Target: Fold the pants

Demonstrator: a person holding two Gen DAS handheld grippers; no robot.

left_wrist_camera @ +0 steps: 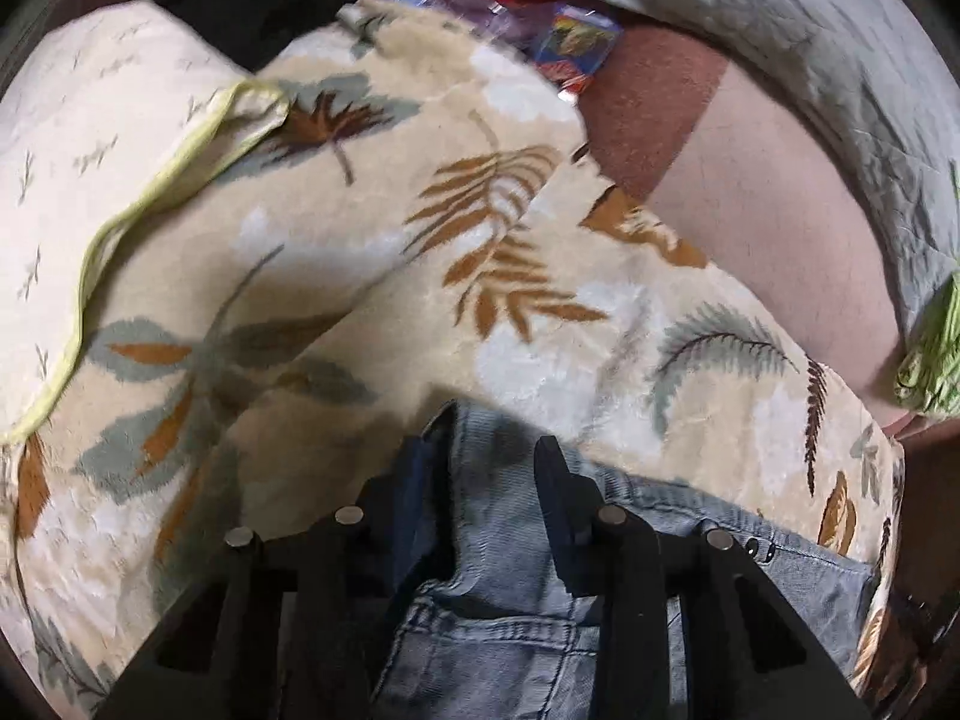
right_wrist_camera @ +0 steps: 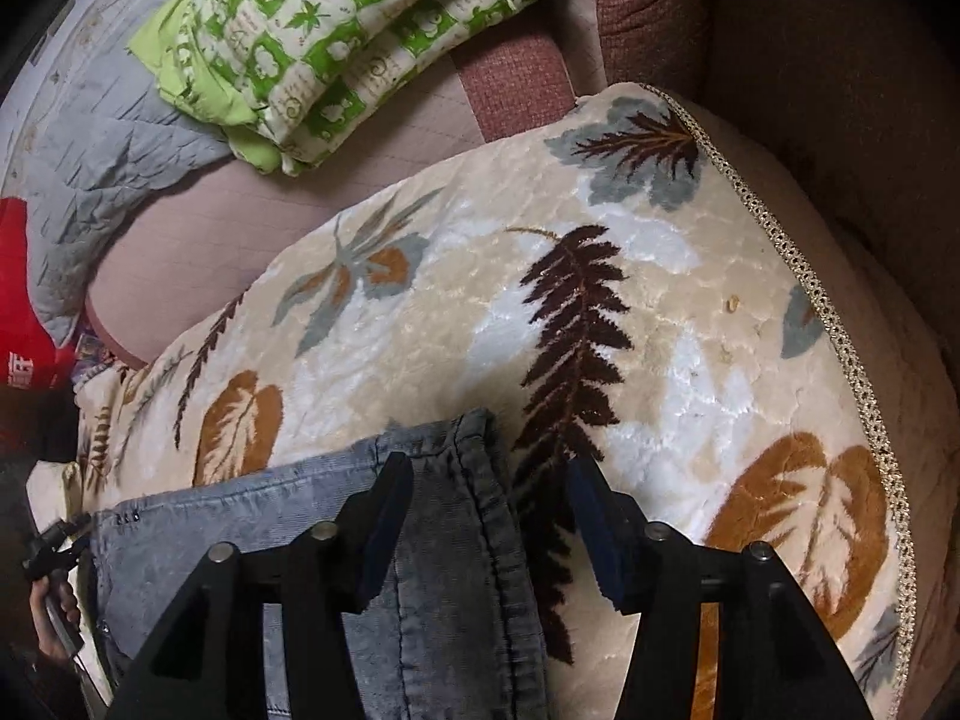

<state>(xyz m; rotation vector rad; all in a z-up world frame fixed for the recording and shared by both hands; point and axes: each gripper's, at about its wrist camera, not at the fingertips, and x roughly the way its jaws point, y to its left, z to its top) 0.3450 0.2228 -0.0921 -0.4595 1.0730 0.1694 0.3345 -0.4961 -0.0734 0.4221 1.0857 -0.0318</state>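
Pointing steeply down, the left gripper [left_wrist_camera: 492,468] straddles a raised fold of the jeans [left_wrist_camera: 498,612]; denim sits between its fingers, but whether the pads pinch it I cannot tell. The jeans lie on the leaf-print blanket [left_wrist_camera: 372,276], at its near edge. Further right, the right gripper [right_wrist_camera: 492,480] also tilts down, fingers apart and released: the left one [right_wrist_camera: 384,516] rests on the jeans' [right_wrist_camera: 444,588] seamed edge, the right one [right_wrist_camera: 594,522] stands over blanket [right_wrist_camera: 660,312].

A leaf-print blanket [right_wrist_camera: 660,312] covers the bed — green patterned quilt [right_wrist_camera: 336,36] and grey quilt [left_wrist_camera: 810,60] beyond.
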